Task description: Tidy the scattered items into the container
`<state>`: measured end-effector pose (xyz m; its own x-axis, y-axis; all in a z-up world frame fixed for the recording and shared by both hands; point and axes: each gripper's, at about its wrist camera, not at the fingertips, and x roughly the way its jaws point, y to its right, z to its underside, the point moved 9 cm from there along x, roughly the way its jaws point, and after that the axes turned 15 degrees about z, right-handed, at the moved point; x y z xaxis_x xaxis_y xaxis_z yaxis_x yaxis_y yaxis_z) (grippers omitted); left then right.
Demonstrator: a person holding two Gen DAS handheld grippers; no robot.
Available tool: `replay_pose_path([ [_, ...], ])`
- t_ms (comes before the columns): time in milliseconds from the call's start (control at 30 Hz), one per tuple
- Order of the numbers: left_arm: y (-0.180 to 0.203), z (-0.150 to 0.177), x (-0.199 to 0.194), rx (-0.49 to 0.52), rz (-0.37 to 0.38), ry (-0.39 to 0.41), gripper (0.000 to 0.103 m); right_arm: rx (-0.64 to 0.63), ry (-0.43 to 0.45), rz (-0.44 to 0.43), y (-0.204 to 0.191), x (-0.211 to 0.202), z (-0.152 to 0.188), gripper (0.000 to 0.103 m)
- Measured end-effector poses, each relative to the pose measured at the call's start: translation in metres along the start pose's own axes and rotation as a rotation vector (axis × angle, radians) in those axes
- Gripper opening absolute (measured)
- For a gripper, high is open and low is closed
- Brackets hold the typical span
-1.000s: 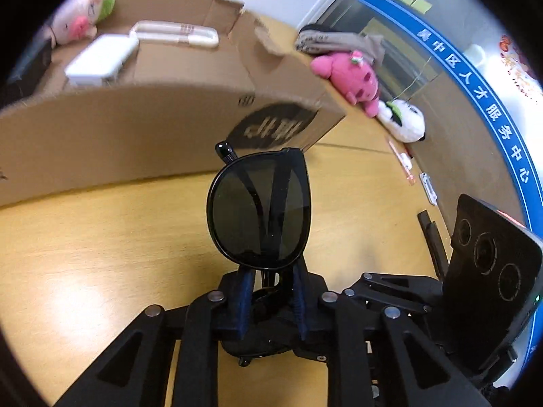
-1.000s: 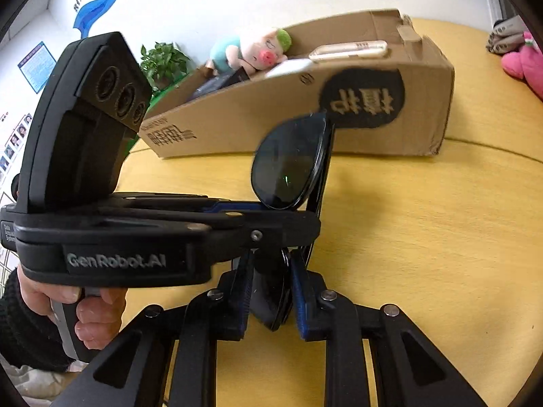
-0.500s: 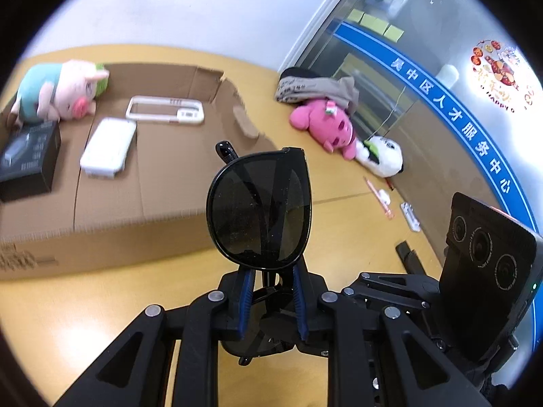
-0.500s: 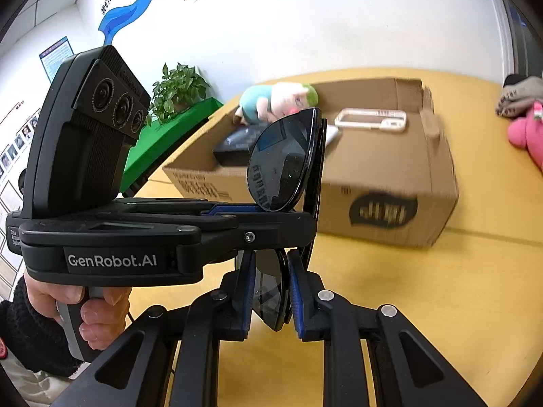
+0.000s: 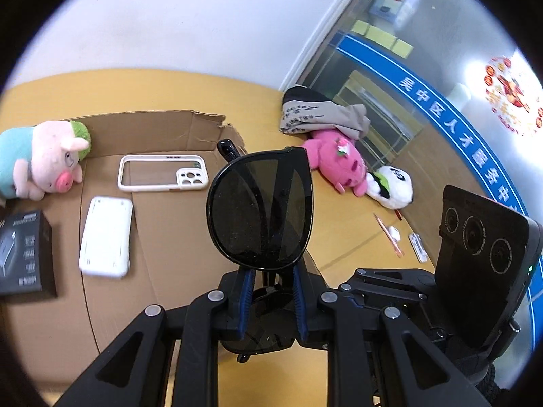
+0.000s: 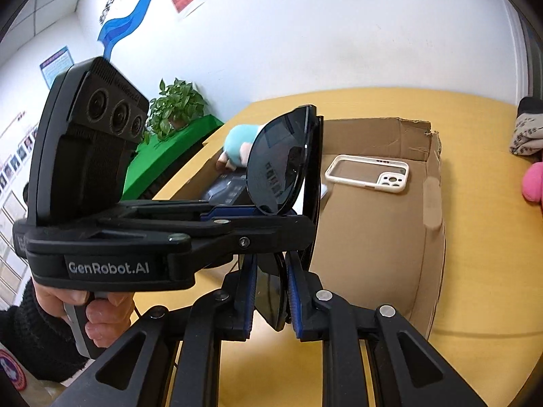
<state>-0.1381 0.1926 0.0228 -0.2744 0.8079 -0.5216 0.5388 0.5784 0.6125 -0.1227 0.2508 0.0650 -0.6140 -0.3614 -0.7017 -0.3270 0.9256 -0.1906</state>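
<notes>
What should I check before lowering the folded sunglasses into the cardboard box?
1. Left gripper shut on the folded sunglasses: ok.
2. Right gripper also shut on the sunglasses: ok, its pads press the lower lens.
3. Sunglasses over the cardboard box: cannot tell, they line up with its right wall in the left wrist view.
4. Free floor space in the box: ok, bare cardboard lies between the white power bank and the near right wall.
5. Phone case, pig plush and black box clear of that spot: ok.
6. Items left on the table: not ok, the pink plush and panda plush remain outside.
</notes>
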Motion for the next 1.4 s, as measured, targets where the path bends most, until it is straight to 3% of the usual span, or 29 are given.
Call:
replay_pose_path([
  [300,-0.052,-0.019,0.059,-0.109,-0.008,-0.063,0.020,0.079,-0.117,-0.028,0.048,0.057,-0.018,0.018],
  [533,-0.089,-0.009,0.100,-0.239,0.025,-0.153,0.020,0.098,-0.280,0.003,0.080,0.104,-0.009,0.018],
  [767,-0.116,0.002,0.119,-0.417,0.073,-0.207,0.020,0.024,-0.389,0.135,0.088,0.133,-0.002,0.017],
  [867,-0.123,0.006,0.117,-0.425,0.028,-0.215,0.021,0.007,-0.386,0.179,0.086,0.134,0.001,0.017],
  [933,-0.123,0.005,0.109,-0.419,-0.001,-0.194,0.036,0.004,-0.380,0.208,0.086,0.132,0.001,0.021],
  [1000,-0.118,-0.001,0.091,-0.360,-0.057,-0.141,0.045,-0.008,-0.369,0.219,0.080,0.127,0.000,0.046],
  [1033,-0.113,-0.005,0.080,-0.306,-0.103,-0.114,0.045,-0.027,-0.354,0.216,0.075,0.120,0.000,0.052],
  [1100,-0.095,-0.014,0.046,-0.146,-0.208,-0.047,0.051,-0.078,-0.301,0.228,0.062,0.102,-0.003,0.080],
  [1167,-0.075,-0.020,0.007,-0.035,-0.255,0.041,0.074,-0.136,-0.198,0.279,0.049,0.076,-0.005,0.093],
  [1200,-0.067,-0.021,-0.016,0.003,-0.296,0.098,0.083,-0.145,-0.152,0.292,0.044,0.064,-0.004,0.097],
  [1300,-0.056,-0.008,-0.082,0.062,-0.390,0.239,0.083,-0.089,-0.047,0.292,0.030,0.033,0.004,0.103],
  [1367,-0.058,0.008,-0.115,0.059,-0.421,0.287,0.083,-0.033,-0.003,0.283,0.021,0.022,0.012,0.103],
  [1400,-0.059,0.018,-0.129,0.056,-0.422,0.305,0.076,-0.016,0.013,0.278,0.017,0.018,0.015,0.103],
])
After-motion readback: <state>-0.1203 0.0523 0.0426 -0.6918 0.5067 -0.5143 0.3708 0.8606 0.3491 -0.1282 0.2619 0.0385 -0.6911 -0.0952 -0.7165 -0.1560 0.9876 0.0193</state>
